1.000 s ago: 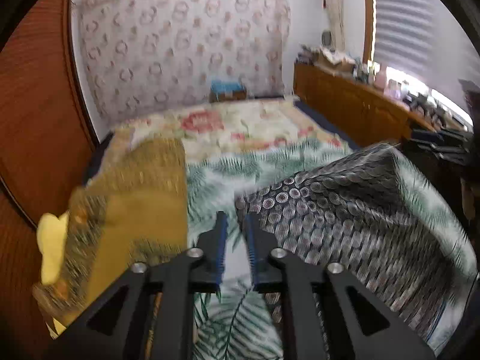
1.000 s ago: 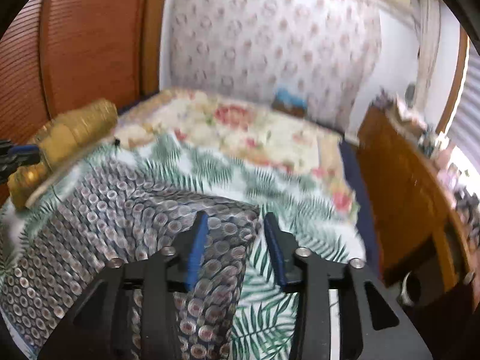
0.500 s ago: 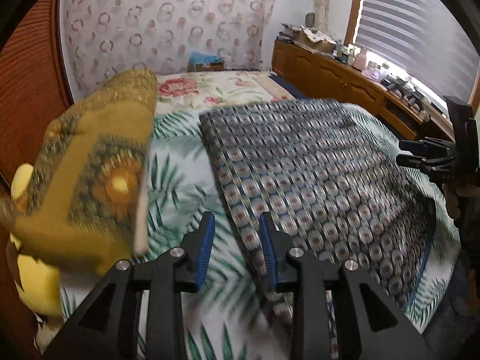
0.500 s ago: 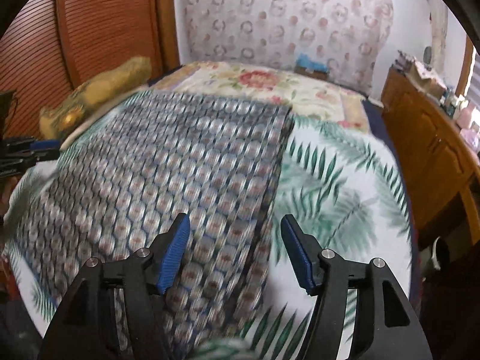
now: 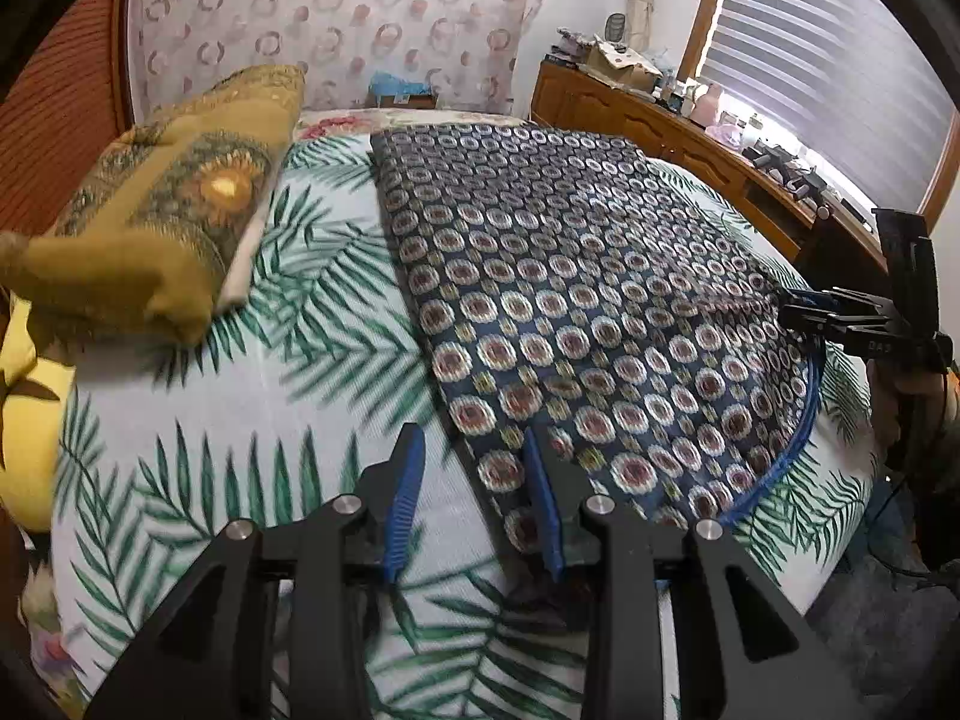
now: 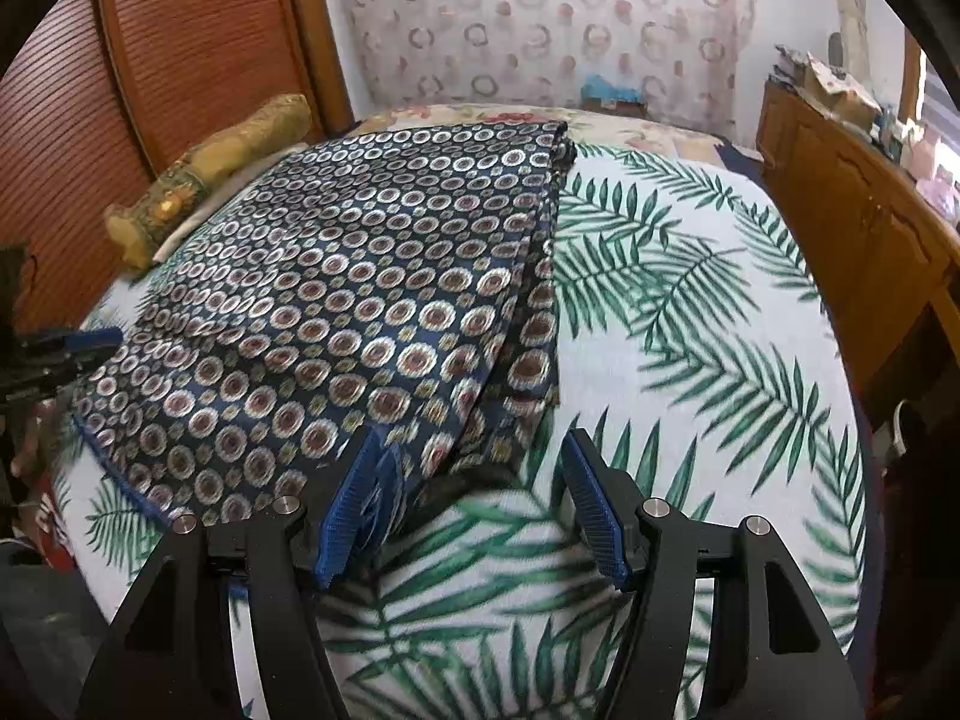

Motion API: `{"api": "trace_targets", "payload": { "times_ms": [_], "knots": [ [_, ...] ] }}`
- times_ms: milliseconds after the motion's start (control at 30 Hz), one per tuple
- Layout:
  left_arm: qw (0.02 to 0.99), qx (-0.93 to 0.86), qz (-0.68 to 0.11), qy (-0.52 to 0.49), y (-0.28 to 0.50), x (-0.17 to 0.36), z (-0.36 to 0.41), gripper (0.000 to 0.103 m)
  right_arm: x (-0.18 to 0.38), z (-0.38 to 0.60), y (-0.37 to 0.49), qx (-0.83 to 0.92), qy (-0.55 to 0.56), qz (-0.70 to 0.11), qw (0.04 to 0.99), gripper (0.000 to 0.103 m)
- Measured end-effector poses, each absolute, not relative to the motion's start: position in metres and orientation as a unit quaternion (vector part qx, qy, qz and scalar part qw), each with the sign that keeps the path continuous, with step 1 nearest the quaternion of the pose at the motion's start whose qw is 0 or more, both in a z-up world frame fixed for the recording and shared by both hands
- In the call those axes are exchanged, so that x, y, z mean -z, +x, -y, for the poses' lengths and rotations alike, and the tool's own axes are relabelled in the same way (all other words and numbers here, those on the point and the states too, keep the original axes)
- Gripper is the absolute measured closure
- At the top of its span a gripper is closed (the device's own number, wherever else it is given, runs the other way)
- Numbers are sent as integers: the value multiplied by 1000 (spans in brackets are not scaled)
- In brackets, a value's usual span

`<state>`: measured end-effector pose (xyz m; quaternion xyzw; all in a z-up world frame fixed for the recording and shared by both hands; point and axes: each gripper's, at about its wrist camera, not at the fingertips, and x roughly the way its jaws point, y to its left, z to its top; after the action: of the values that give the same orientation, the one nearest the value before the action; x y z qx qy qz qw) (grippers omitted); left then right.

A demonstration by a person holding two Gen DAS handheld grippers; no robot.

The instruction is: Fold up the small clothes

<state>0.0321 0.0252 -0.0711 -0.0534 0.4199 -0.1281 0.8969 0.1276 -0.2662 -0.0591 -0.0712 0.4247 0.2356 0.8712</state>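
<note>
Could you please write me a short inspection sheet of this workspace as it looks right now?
Surface: bed with palm-leaf sheet, bare right of the garment.
Job's things: navy circle-print garment spread flat; its right edge shows stacked layers in the right wrist view.
Clutter: mustard pillow at the sheet's left edge; yellow item beside it.
Grippers: left gripper open at the garment's near left corner; right gripper open at the near right corner; neither grips cloth.
Cables: nothing seen on the bed.
Surroundings: wooden cabinet with small items, window blind, patterned curtain.
</note>
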Motion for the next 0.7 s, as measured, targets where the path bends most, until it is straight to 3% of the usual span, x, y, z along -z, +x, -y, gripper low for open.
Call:
{"api": "trace_targets", "payload": {
  "times_ms": [700],
  "knots": [
    [898, 112, -420, -68, 15, 75, -18, 71, 67, 259, 105, -243, -64, -420, 872, 38]
  ]
}}
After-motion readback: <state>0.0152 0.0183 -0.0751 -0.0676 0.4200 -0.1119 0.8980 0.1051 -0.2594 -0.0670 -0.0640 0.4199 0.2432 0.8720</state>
